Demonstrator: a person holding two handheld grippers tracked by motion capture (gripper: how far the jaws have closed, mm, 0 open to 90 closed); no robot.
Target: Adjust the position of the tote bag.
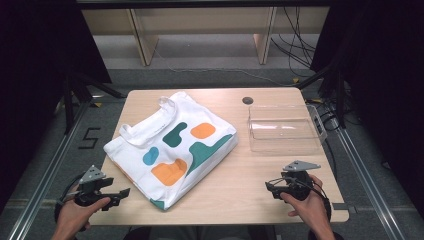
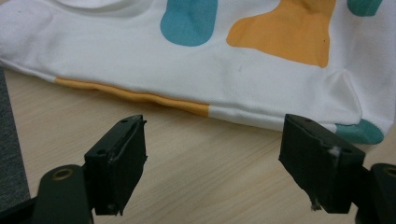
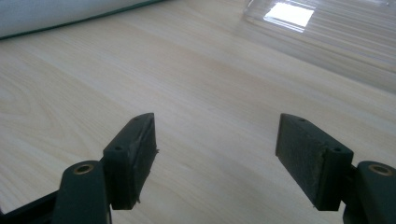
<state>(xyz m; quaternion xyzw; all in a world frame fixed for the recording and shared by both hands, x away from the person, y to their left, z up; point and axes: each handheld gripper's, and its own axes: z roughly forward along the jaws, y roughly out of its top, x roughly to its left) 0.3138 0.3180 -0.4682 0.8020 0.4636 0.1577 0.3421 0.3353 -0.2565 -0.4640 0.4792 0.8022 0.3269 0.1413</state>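
Left gripper view: white cloth tote bag with teal and orange blobs [image 2: 243, 70] just ahead of spread, empty jaws, long edge crosswise; right jaws likewise spread, farther off.

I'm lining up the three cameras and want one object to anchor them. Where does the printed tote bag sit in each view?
High view: the tote bag lies left of centre on the table, handles toward the far left.
Left gripper view: its near edge fills the top, just beyond the open left tool.
Right gripper view: a white sliver with a green edge at top left.
Shared landmark: the light wood tabletop.
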